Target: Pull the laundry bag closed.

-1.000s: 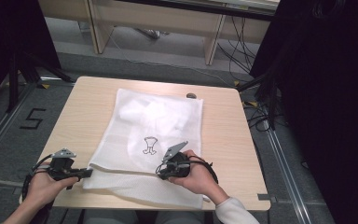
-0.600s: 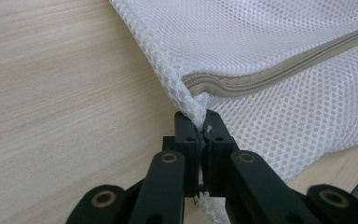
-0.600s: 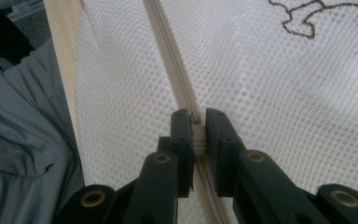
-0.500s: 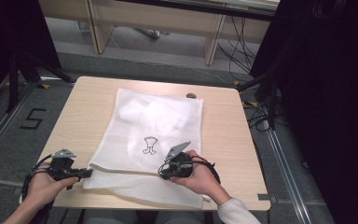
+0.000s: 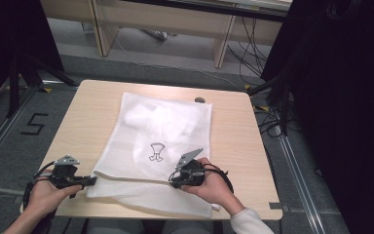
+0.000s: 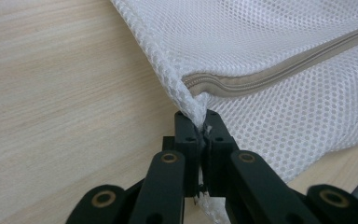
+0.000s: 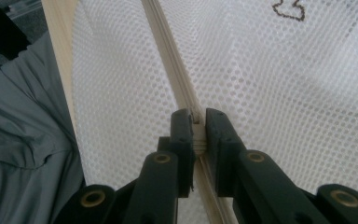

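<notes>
From above, the white mesh bag (image 5: pixel 158 146) lies flat on my bench (image 5: pixel 87 117), a small dark print at its middle. Close up, my left fingers (image 6: pixel 200 122) pinch its corner beside the beige zip (image 6: pixel 279 72); my right fingers (image 7: pixel 196 122) clamp the zip.

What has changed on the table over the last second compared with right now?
Nothing visibly changed. The left gripper stays shut on the corner of the mesh laundry bag, the right gripper stays shut on its zipper, and the bag lies flat as before.
</notes>
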Demonstrator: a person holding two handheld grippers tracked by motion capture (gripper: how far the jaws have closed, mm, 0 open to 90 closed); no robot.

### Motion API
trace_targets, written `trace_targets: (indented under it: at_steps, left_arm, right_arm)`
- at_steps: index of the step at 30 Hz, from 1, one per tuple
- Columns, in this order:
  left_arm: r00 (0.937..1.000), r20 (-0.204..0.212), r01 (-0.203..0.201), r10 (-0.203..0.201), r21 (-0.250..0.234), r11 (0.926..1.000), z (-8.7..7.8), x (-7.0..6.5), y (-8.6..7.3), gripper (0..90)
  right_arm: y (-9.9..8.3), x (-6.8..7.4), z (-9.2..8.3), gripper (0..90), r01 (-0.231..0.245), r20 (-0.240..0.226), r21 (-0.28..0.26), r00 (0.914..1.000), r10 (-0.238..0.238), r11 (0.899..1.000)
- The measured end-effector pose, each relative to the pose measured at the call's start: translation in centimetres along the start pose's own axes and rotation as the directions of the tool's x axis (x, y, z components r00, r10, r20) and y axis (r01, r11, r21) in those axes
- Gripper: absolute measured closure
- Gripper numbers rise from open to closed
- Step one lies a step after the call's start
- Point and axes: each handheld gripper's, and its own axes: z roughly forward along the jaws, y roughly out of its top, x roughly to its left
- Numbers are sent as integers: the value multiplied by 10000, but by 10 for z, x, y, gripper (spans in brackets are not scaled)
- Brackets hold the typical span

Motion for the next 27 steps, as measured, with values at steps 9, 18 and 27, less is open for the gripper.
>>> trace_targets:
  at_steps: [9, 18, 27]
  left_arm:
    - [10000, 36, 18, -18, 30, 10000, 0, 0, 0, 862]
    - [9998, -32, 217, -218, -110, 9997, 2, -1, 0, 861]
    - [10000, 64, 14, -14, 24, 10000, 0, 0, 0, 862]
  right_arm:
    - [-1, -1, 0, 826, -32, -107, -65, 9999, 31, 10000]
    - [-3, -1, -2, 826, -49, -50, -55, 10000, 49, 10000]
    - [-7, -2, -4, 825, -78, 6, -50, 10000, 78, 10000]
